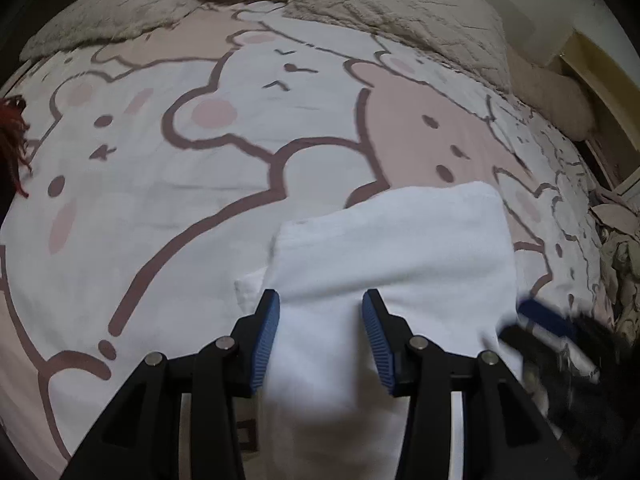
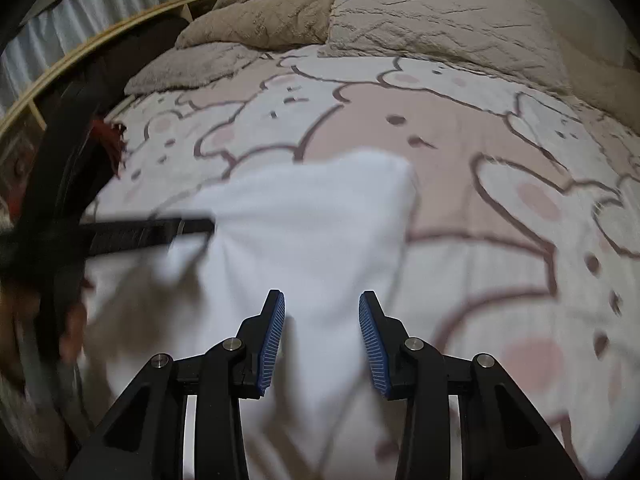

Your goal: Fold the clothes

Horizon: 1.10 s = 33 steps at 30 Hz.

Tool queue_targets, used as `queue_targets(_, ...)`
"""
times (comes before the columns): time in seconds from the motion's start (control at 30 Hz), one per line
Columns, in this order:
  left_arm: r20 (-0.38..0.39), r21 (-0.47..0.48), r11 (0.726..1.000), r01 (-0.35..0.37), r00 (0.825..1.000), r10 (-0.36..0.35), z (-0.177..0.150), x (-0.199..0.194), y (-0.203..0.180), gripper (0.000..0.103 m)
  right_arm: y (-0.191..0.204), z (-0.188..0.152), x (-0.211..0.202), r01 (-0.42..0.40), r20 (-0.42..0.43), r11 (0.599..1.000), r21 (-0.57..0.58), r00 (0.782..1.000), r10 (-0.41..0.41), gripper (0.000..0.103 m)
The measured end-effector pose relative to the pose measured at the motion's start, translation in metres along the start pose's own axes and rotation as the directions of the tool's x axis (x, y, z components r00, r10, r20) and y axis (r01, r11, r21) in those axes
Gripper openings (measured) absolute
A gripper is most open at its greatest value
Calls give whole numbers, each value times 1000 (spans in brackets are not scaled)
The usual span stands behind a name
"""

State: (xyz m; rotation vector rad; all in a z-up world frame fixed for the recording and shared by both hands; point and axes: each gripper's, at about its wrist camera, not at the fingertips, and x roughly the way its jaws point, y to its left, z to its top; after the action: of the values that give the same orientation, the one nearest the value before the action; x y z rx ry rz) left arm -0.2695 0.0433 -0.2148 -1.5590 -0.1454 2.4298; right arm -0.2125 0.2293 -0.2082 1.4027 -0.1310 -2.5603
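A folded white cloth lies on the bed, on the bear-print sheet, with broad bare sheet beyond it toward the beige blankets at the head. The left tool is released, its blue fingers apart over the cloth's near edge. The right tool is likewise spread wide above the cloth. The cloth's near part runs out of frame under both tools, and motion blur smears its edges. A red thing at the bed's left edge is cut off.
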Motion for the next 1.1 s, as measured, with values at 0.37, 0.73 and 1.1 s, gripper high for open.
queue_targets(0.37, 78, -111, 994, 6, 997, 2, -6, -37, 43, 44, -54, 44, 19, 28, 1, 960, 277, 1000, -29, 40)
queue_targets(0.73, -8, 143, 977, 161, 987, -162, -108, -68, -22, 44, 28, -79, -38, 18, 9, 999, 35, 1000, -18, 40)
queue_targets(1.1, 11, -116, 978, 174, 985, -174, -117, -60, 37, 35, 46, -139, -39, 81, 121, 994, -71, 990, -72, 40)
